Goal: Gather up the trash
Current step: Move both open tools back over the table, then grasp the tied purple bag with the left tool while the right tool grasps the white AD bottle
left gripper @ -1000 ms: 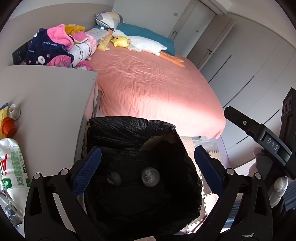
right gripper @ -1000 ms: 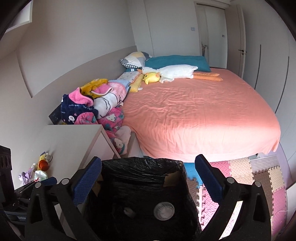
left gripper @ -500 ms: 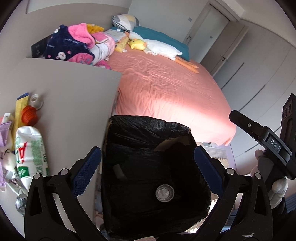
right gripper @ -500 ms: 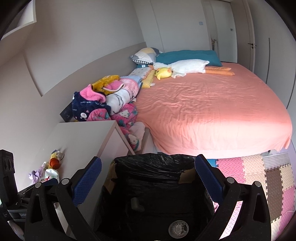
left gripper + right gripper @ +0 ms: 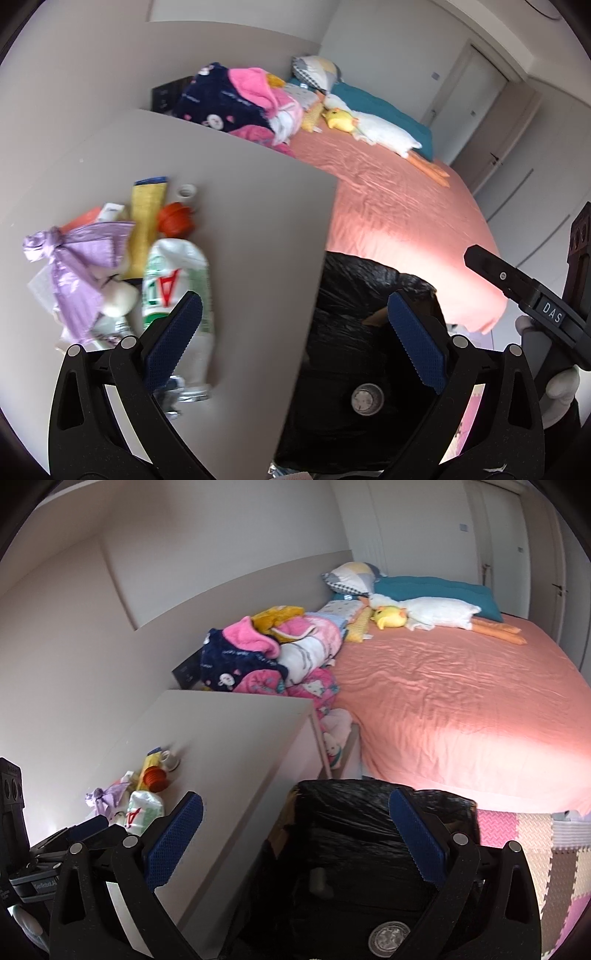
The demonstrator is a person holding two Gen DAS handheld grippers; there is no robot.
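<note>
Swung leftward since half a second ago: left gripper [image 5: 291,343] now straddling the near right edge of the bedside cabinet top [image 5: 258,229] rather than hovering over the bin [image 5: 369,332]. Jaws spread wide, nothing held. Trash heaped toward the near left part of the cabinet top, ahead and left of the claw: white crushed bottle [image 5: 173,295] nearest, just beyond the left finger, long axis running away from the claw, roughly parallel to the right edge; yellow wrapper [image 5: 147,221] and orange cap [image 5: 176,220] farther back; knotted purple bag [image 5: 77,269] toward the left edge.

Right gripper [image 5: 291,834] also agape and empty, poised over the black-lined bin standing on the floor against the cabinet's right side, a round lid visible at its bottom. Left hand clearly nearer the heap; probably a short reach forward-left for the bottle.

Beyond: pink-sheeted bed [image 5: 461,701], piled blankets [image 5: 273,653], foam mat [image 5: 535,849].
</note>
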